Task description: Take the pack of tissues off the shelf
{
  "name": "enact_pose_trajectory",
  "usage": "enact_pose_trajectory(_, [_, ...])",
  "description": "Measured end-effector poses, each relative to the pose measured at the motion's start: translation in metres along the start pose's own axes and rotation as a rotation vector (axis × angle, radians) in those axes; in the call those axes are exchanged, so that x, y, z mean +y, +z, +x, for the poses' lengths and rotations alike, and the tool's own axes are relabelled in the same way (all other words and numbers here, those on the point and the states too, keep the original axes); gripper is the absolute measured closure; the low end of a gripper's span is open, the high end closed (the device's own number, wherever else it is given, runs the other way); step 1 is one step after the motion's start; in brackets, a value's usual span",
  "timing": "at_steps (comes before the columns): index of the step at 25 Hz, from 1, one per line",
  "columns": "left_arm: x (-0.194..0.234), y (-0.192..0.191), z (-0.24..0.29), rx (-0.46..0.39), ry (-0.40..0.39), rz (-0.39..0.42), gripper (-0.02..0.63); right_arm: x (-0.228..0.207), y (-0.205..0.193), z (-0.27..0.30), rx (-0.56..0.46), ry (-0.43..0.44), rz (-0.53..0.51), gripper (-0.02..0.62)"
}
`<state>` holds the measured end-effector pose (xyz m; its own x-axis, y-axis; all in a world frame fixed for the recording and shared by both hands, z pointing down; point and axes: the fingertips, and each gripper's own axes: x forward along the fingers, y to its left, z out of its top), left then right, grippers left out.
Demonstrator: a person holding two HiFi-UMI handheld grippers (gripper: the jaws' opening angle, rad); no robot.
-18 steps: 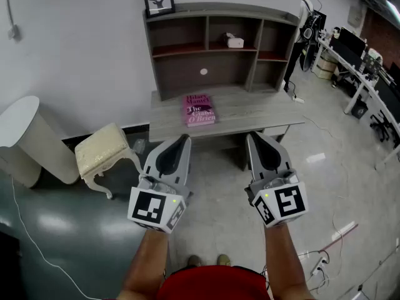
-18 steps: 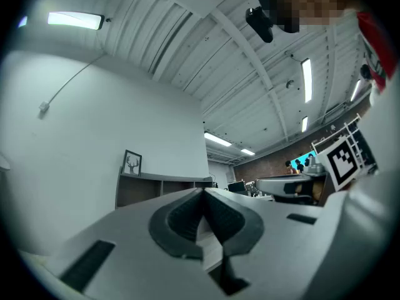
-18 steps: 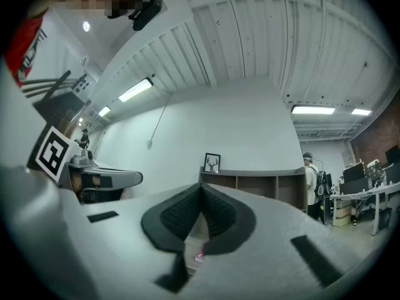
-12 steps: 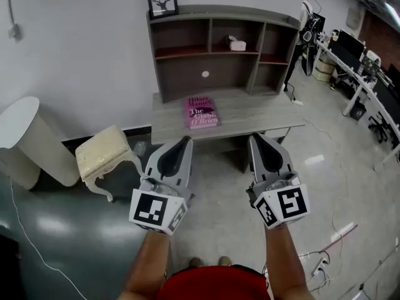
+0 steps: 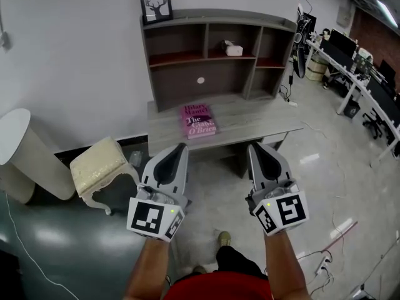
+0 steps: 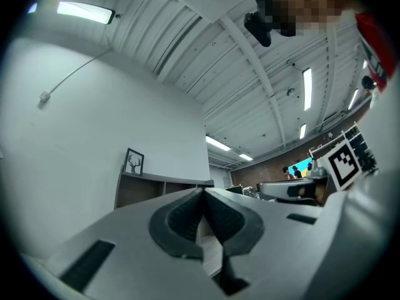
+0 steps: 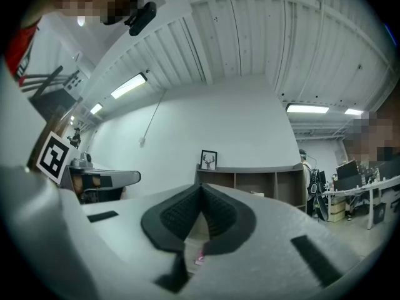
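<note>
A small white pack of tissues (image 5: 234, 49) lies in the middle upper compartment of a grey desk-top shelf unit (image 5: 215, 17). In the right gripper view the pack of tissues (image 7: 257, 194) is a pale speck in that compartment. Both grippers hang well short of the desk, side by side at waist height. My left gripper (image 5: 179, 147) is shut with nothing in it, its tips meeting in the left gripper view (image 6: 203, 192). My right gripper (image 5: 254, 147) is also shut and empty, its tips closed in the right gripper view (image 7: 200, 187).
A pink book (image 5: 198, 120) lies on the grey desk (image 5: 262, 114) below the shelves. A framed deer picture (image 5: 155, 4) stands on the shelf top. A cream stool (image 5: 100, 169) and a white round table (image 5: 22, 142) stand left. Office desks (image 5: 362, 83) line the right. Cables (image 5: 325, 261) lie on the floor.
The view has shifted: desk and shelf sit slightly lower and nearer in the head view, and one foot has stepped forward. Both grippers keep their pose, still shut.
</note>
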<state>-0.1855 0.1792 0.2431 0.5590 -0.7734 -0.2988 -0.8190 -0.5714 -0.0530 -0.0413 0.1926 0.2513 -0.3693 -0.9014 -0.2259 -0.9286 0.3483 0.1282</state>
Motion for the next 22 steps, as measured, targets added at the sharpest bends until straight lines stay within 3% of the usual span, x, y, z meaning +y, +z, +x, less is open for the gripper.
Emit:
enact_pose_trajectory(8, [0.023, -0.036, 0.072, 0.012, 0.003, 0.033, 0.598, -0.059, -0.036, 0.060, -0.014, -0.028, 0.004, 0.589])
enact_pose_trajectory(22, [0.069, -0.092, 0.289, 0.026, 0.079, 0.078, 0.598, -0.224, -0.083, 0.224, -0.030, 0.031, 0.007, 0.589])
